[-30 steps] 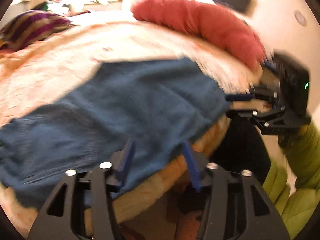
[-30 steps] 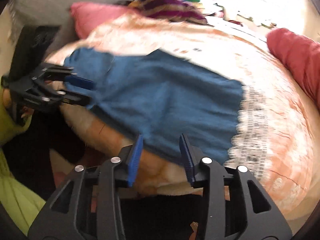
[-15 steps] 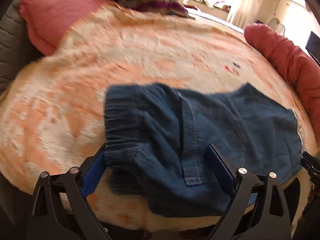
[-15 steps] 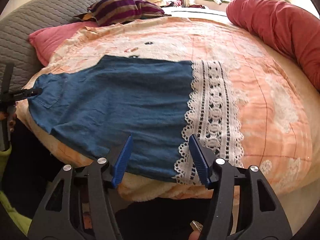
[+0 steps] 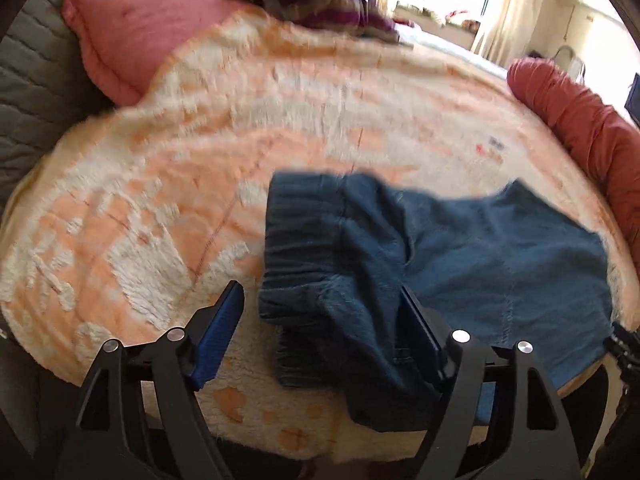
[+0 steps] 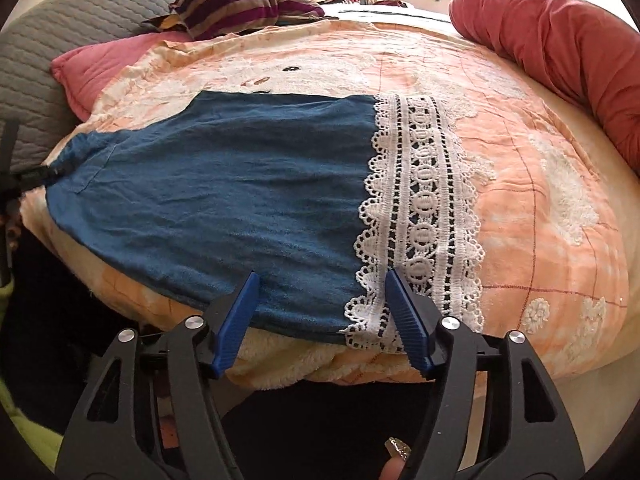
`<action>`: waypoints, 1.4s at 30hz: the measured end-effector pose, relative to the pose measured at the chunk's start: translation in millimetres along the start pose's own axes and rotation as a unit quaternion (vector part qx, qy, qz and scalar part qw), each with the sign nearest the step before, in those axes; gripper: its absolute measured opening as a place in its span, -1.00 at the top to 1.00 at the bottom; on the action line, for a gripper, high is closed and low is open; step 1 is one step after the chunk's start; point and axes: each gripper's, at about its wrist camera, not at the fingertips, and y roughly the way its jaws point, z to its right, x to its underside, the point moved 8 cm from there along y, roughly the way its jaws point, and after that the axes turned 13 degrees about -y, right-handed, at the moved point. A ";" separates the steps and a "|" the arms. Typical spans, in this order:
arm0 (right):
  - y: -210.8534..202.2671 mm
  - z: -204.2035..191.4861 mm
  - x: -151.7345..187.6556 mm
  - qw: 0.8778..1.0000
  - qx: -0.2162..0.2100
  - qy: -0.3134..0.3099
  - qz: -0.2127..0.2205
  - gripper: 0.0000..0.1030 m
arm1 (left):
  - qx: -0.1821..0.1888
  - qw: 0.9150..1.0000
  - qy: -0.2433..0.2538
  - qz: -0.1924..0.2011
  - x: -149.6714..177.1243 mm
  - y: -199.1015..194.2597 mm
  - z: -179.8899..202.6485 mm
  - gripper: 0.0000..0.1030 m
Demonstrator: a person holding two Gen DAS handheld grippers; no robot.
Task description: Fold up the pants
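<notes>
Left hand-held gripper (image 5: 320, 328) stood with its jaws spread wide, grasping nothing, at the bunched elastic waistband end of the blue pants (image 5: 440, 264). These lay flat on the peach blanket (image 6: 520, 168) near the bed's front edge. Right hand-held gripper (image 6: 322, 304) was likewise released, fingers straddling the hem beside the white lace trim (image 6: 420, 200).

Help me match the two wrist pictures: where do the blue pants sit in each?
Left wrist: blue pants lie lower right, ribbed waistband nearest the open left claw.
Right wrist: they spread across the left and centre, lace hem beside the open right claw.
Shared landmark: the striped pillow at the bed's far end.
</notes>
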 end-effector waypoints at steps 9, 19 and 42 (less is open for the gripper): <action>-21.7 8.8 -17.5 0.998 -0.009 0.026 0.054 -0.21 | 0.086 0.989 0.090 0.084 -35.6 -65.8 82.6 -0.80; -25.0 75.0 -78.0 0.994 0.002 0.074 0.082 -0.21 | 0.175 0.974 0.137 -0.039 -45.3 20.6 195.9 -0.80; 41.6 129.6 -105.4 0.988 -0.069 0.121 0.068 0.77 | 0.229 0.955 0.124 -0.144 -20.3 123.0 229.4 0.67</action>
